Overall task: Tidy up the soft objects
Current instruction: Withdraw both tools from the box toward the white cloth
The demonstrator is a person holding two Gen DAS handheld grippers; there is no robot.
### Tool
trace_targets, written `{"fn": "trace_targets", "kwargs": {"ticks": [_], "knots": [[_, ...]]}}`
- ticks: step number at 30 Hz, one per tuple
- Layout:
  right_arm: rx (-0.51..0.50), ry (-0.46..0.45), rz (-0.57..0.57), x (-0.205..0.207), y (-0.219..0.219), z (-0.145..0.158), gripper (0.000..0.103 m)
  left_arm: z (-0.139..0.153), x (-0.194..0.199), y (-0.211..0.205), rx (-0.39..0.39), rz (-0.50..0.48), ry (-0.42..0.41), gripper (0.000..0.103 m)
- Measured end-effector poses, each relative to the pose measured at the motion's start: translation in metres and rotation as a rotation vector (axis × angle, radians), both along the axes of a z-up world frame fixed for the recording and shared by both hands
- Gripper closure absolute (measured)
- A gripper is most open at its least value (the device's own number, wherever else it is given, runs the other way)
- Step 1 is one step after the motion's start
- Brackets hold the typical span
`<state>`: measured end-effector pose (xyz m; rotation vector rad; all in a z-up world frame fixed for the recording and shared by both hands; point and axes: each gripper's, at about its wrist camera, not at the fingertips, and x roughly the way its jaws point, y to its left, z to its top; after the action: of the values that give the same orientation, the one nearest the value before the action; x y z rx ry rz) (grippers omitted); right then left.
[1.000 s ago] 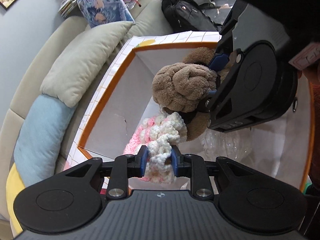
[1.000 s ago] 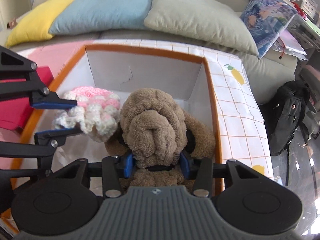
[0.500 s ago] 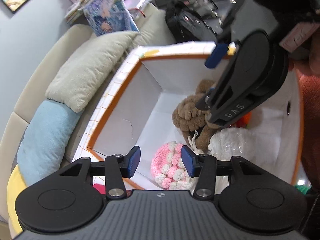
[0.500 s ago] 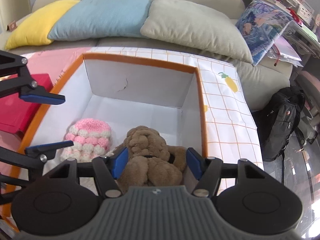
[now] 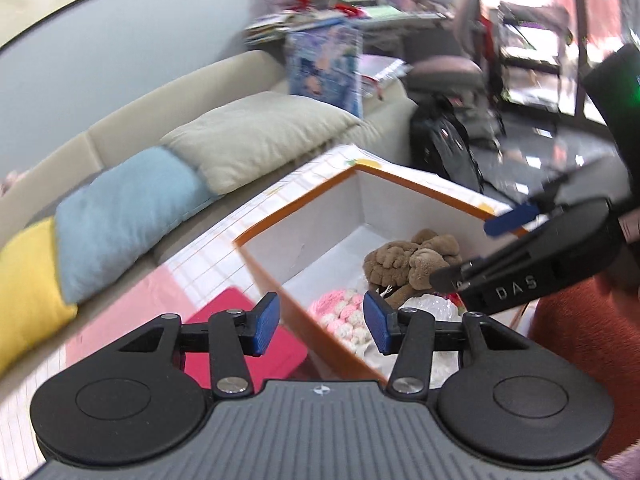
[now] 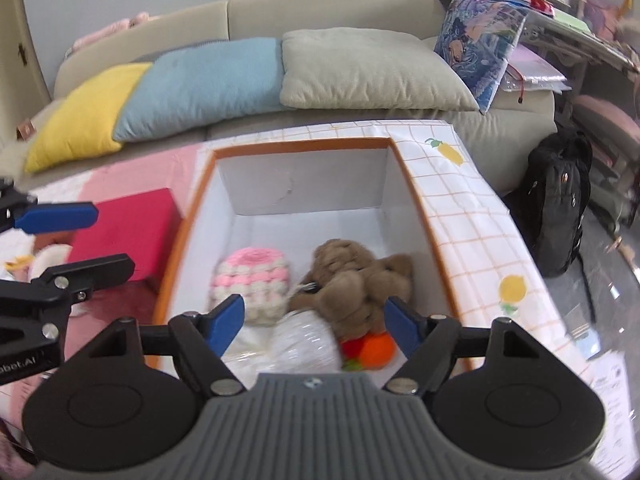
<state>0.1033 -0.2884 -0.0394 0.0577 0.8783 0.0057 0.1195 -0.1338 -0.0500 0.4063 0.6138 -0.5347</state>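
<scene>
**Soft toys rest in the box as your two grippers hang open above it**

The brown plush dog [image 6: 356, 280] lies slumped on the white floor of the open cardboard box with an orange rim and a checked, lemon-printed outside [image 6: 472, 216], toward its right wall as your right wrist camera sees it. Just beside it on the left sits the pink-and-white crocheted hat [image 6: 252, 280]. Nearer your camera lie a crinkled clear plastic bag holding something white [image 6: 304, 344] and an orange-and-red soft toy [image 6: 372, 346], which touches the dog's underside.

Your right gripper [image 6: 314, 322] hangs over the near end of the box, its blue pads spreading wider, with nothing pressed between them; the toys show through the gap well below. Your left gripper [image 5: 320, 322] hovers over the box's left rim, its blue pads apart and empty. In the right wrist view its fingers [image 6: 56, 216] reach in from the left edge, clear of the box.

Left of the box, a flat magenta-red box [image 6: 128, 232] rests on the pink-and-white cloth-covered surface [image 6: 104, 184]. Behind stands a beige sofa [image 6: 320, 8] carrying a yellow cushion [image 6: 84, 116], a light blue cushion [image 6: 200, 84], a pale beige cushion [image 6: 368, 68] and a blue illustrated cushion [image 6: 480, 44]. A black backpack [image 6: 560, 200] sits on the floor at the right.
</scene>
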Motion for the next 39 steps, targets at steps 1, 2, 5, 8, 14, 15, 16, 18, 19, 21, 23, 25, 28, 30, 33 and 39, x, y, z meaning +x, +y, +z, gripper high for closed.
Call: {"fn": "trace_targets", "kwargs": {"ticks": [1,2,5,8,14,15,16,18,19,21,23,25,28,30,33,39], "knots": [[0.018,-0.003,-0.003,-0.005,0.004,0.001,0.027,0.002,-0.003,0.008,-0.012,0.022,0.0,0.046],[0.036,-0.003,-0.005,-0.009,0.009,0.001,0.027,0.003,-0.006,0.015,-0.023,0.043,0.003,0.046],[0.088,0.005,-0.003,-0.02,0.025,0.001,0.027,0.003,-0.016,0.043,-0.053,0.123,0.03,0.046],[0.126,0.017,0.016,-0.026,0.044,-0.001,0.027,-0.003,-0.025,0.072,-0.069,0.224,0.075,0.046],[0.136,0.04,0.088,-0.031,0.09,-0.006,0.028,-0.014,-0.043,0.137,-0.147,0.413,0.167,0.046],[0.129,0.044,0.108,-0.031,0.099,-0.007,0.029,-0.015,-0.048,0.147,-0.155,0.438,0.168,0.046],[0.123,0.045,0.127,-0.031,0.107,-0.008,0.029,-0.015,-0.048,0.155,-0.161,0.456,0.169,0.046],[0.11,0.05,0.171,-0.031,0.126,-0.01,0.035,-0.017,-0.053,0.172,-0.167,0.48,0.173,0.045],[0.106,0.056,0.199,-0.03,0.135,-0.011,0.035,-0.017,-0.054,0.179,-0.166,0.482,0.173,0.044],[0.093,0.057,0.263,-0.03,0.155,-0.014,0.038,-0.018,-0.056,0.19,-0.152,0.478,0.166,0.042],[0.066,0.051,0.336,-0.03,0.174,-0.016,0.042,-0.02,-0.058,0.2,-0.13,0.472,0.152,0.04],[0.047,0.044,0.406,-0.029,0.192,-0.019,0.044,-0.023,-0.057,0.209,-0.107,0.472,0.154,0.036],[0.029,0.037,0.491,-0.026,0.216,-0.024,0.046,-0.034,-0.053,0.218,-0.077,0.473,0.184,0.031],[0.009,0.03,0.544,-0.024,0.23,-0.028,0.047,-0.044,-0.048,0.224,-0.056,0.472,0.203,0.027],[-0.023,0.024,0.609,-0.018,0.25,-0.036,0.048,-0.059,-0.04,0.234,-0.047,0.501,0.232,0.022],[-0.129,0.034,0.7,-0.002,0.283,-0.061,0.048,-0.089,-0.023,0.244,0.045,0.484,0.253,0.018]]}}
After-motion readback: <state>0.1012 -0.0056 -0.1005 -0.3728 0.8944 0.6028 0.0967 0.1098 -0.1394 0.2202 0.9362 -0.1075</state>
